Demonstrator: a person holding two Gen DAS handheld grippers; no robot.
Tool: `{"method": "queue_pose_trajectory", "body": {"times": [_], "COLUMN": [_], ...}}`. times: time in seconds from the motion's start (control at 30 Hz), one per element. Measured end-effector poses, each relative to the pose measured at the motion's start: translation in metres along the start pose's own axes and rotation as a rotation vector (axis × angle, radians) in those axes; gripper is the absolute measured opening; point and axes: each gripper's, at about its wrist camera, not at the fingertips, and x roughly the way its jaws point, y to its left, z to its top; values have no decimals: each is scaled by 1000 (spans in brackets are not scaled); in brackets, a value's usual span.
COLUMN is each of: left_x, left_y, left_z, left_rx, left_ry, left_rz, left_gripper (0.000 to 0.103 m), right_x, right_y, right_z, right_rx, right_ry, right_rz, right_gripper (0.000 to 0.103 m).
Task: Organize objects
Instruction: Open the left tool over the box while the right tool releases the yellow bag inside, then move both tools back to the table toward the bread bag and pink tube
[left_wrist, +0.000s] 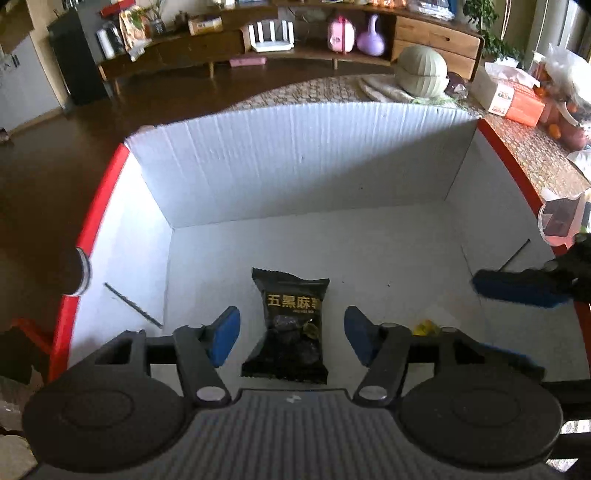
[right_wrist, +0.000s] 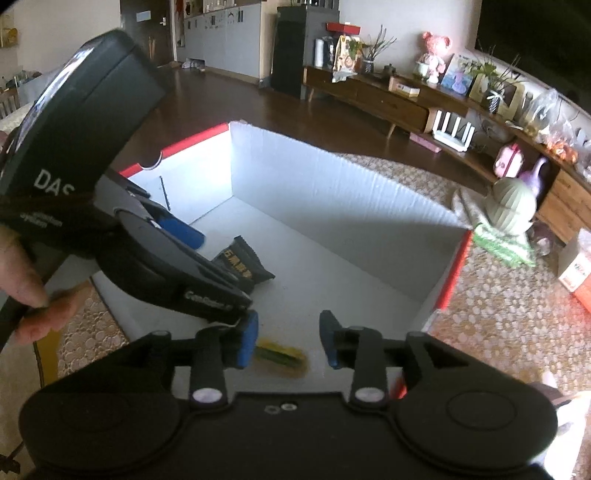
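A black snack packet (left_wrist: 290, 326) with gold lettering lies flat on the floor of a white cardboard box (left_wrist: 295, 166) with red edges. My left gripper (left_wrist: 291, 336) hangs open just above the packet, one blue pad on each side, not touching it. In the right wrist view the same packet (right_wrist: 240, 264) shows partly behind the left gripper's body. My right gripper (right_wrist: 288, 343) is open inside the box's near corner, over a small yellow-green wrapped item (right_wrist: 282, 356) lying on the box floor. That yellow item (left_wrist: 424, 328) peeks out behind my left gripper's right finger.
The box stands on a patterned tablecloth (right_wrist: 498, 314). A green ribbed container (left_wrist: 421, 72), a tissue box (left_wrist: 511, 98) and bagged fruit (left_wrist: 565, 107) sit beyond it. A hand (right_wrist: 26, 280) holds the left gripper. A wooden sideboard (right_wrist: 388, 99) lines the far wall.
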Motion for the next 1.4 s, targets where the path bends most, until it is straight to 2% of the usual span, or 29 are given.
{"method": "queue_pose_trajectory", "body": {"times": [0.43, 0.5, 0.73, 0.8, 0.9, 1.03, 1.1, 1.33, 1.4], "left_x": [-52, -62, -99, -108, -123, -135, -138, -136, -135], "left_y": [-17, -21, -40, -49, -64, -86, -99, -149, -162], "left_z": [-6, -11, -31, -37, -46, -58, -65, -88, -93], "left_rx": [-24, -21, -34, -31, -31, -36, -36, -6, 6], "left_ry": [-108, -124, -191, -209, -245, -270, -284, -289, -293], "left_rz": [-6, -22, -55, -60, -74, -105, -126, -183, -199], "left_gripper": [62, 62, 65, 65, 76, 83, 83, 83, 86], "right_x": [-82, -96, -139, -150, -166, -183, -190, -209, -213], "right_y": [-25, -29, -37, -40, -46, -58, -65, -93, -101], "right_z": [-24, -30, -55, -64, -81, -106, -121, -169, -182], "right_rx": [64, 73, 126, 143, 177, 229, 255, 295, 316], "right_ry": [-80, -98, -143, -156, -173, -183, -191, -186, -181], "right_rz": [31, 23, 9, 5, -1, -25, -54, -175, -199], "right_gripper": [53, 59, 67, 77, 84, 95, 102, 103, 103]}}
